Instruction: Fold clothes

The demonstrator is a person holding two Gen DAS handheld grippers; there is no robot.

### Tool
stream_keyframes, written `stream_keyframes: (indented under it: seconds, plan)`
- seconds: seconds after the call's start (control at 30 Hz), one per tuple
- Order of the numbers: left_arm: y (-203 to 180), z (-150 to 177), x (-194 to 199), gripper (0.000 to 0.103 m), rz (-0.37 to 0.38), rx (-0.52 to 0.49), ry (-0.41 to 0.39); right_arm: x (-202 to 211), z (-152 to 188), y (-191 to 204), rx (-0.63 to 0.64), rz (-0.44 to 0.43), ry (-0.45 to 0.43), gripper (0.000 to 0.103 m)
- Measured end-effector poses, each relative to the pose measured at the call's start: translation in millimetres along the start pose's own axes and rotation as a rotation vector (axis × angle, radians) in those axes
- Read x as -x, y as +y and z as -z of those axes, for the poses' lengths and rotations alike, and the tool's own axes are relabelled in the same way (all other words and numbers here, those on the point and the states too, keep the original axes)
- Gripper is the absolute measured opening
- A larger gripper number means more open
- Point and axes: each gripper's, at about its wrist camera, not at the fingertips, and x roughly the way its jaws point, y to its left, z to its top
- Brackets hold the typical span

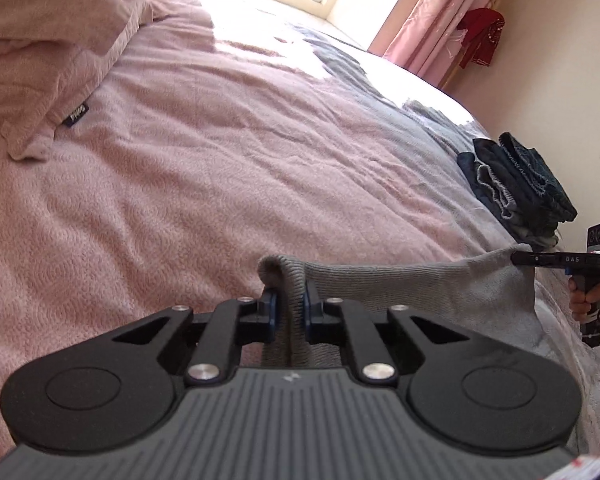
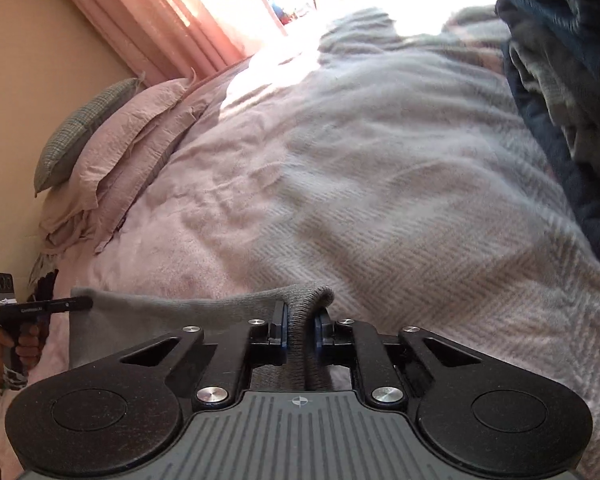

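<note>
A grey knit garment [image 1: 420,284] hangs stretched between my two grippers, just above the bed. My left gripper [image 1: 290,304] is shut on its ribbed edge, which bunches up between the blue pads. At the right of the left wrist view the right gripper [image 1: 518,258] pinches the garment's far corner, with a hand below it. In the right wrist view my right gripper [image 2: 300,320] is shut on the ribbed edge of the grey garment [image 2: 172,316]. The left gripper [image 2: 86,303] grips the other corner at far left there.
A pink blanket [image 1: 220,160] covers the bed, with pink pillows [image 1: 52,40] at the head. A stack of folded dark blue clothes [image 1: 520,180] lies near the bed's right edge and looms as the dark clothes [image 2: 560,100]. Pink curtains [image 2: 160,12] and a sunlit window stand beyond.
</note>
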Motion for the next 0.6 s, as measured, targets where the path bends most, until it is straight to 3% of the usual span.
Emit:
stream_keyframes:
  seconds: [0.2, 0.37, 0.47, 0.5, 0.57, 0.6]
  plan:
    - [-38.4, 23.9, 102.6, 0.009, -0.001, 0.009, -0.147, 101.0, 21.5, 70.2, 0.139, -0.049, -0.188, 0.007]
    - [-90.4, 86.9, 211.3, 0.009, -0.018, 0.032, -0.223, 199.7, 77.7, 130.0, 0.240, -0.082, -0.233, 0.007]
    - [-120.4, 148.5, 244.4, 0.013, -0.102, 0.048, -0.150, 238.3, 132.0, 150.7, 0.253, -0.062, -0.141, 0.008]
    - [-124.9, 171.2, 250.0, 0.019, -0.136, 0.078, -0.111, 246.1, 153.6, 154.5, 0.260, -0.044, -0.081, 0.009]
    - [-124.2, 219.1, 258.3, 0.030, -0.189, 0.199, -0.028, 250.8, 198.5, 154.6, 0.228, 0.006, 0.086, 0.024]
    - [-122.1, 241.8, 260.8, 0.033, -0.213, 0.267, 0.010, 248.7, 218.8, 151.1, 0.198, 0.034, 0.171, 0.026]
